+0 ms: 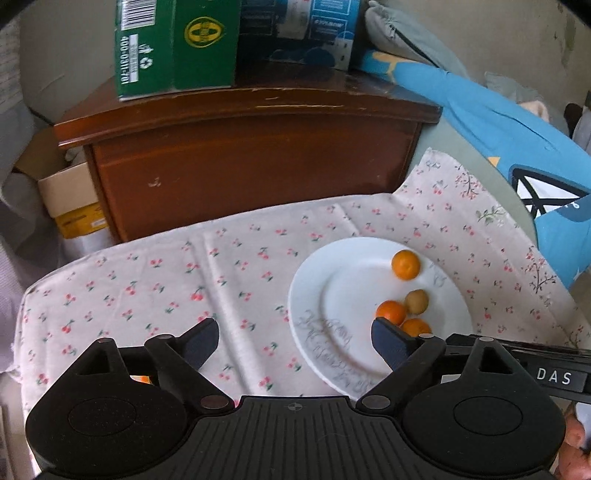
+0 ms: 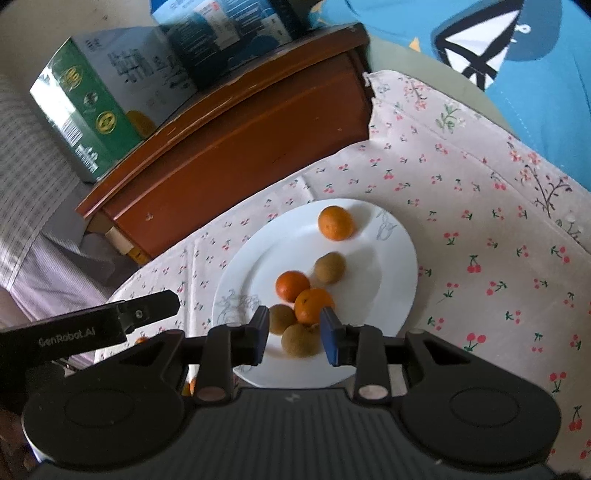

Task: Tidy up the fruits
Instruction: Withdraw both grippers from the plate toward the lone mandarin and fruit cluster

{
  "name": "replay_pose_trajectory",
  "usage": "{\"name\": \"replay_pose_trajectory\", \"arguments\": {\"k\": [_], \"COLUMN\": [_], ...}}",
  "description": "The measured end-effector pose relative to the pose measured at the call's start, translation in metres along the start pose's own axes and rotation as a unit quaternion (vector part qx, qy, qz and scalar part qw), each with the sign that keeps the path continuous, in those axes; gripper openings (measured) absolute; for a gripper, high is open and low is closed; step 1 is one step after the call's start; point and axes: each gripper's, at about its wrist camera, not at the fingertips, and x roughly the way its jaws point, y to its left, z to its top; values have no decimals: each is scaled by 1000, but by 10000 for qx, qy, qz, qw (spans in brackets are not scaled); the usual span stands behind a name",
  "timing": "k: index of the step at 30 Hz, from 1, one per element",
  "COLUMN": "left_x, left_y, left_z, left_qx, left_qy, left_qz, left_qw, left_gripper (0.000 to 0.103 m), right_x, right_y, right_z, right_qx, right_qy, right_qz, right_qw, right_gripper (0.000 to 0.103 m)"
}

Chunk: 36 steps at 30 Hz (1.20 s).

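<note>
My right gripper [image 2: 294, 334] hung low over the near edge of the white plate [image 2: 391, 295], its fingers [image 2: 261, 325] partly open, with nothing clamped. Between them sat a brown fruit [image 2: 301, 339], which did not appear to touch either pad, though I could not be sure. Just beyond it lay a second brown fruit [image 2: 281, 318] and an orange [image 2: 314, 304] pressed together, then another orange [image 2: 292, 285] and a third brown fruit [image 2: 330, 267]. A lone orange [image 2: 335, 223] rested apart at the plate's far rim.

My left gripper [image 1: 293, 341] hovered off the plate's left side, over the cherry-print cloth [image 1: 147, 280] covering the table, fingers [image 1: 201, 341] spread wide and empty. Its right finger reached over the plate [image 1: 314, 295] in front of the clustered oranges [image 1: 390, 311]. A small patch of orange showed beneath the left gripper, too hidden to identify.

Past the cloth stood a brown wooden cabinet [image 1: 251, 158] with a green box [image 1: 177, 44] and a blue box [image 1: 299, 29] on top. A blue fabric [image 1: 491, 122] lay to the right.
</note>
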Motion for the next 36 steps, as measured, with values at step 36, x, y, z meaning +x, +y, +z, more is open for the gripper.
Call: {"name": "replay_pose_trajectory", "arguments": {"k": [36], "left_x": [-68], "left_y": [77], "left_z": [-45], "left_qx": [-711], "left_qy": [264], "left_qz": [832], "left_qw": [9936], "left_gripper": [93], "right_x": [-40], "right_y": [19], "right_z": [-70], "right_qx": [-149], "right_qy": [162], "right_qz": [171], "right_qw": [9996], "right_gripper": [36]}}
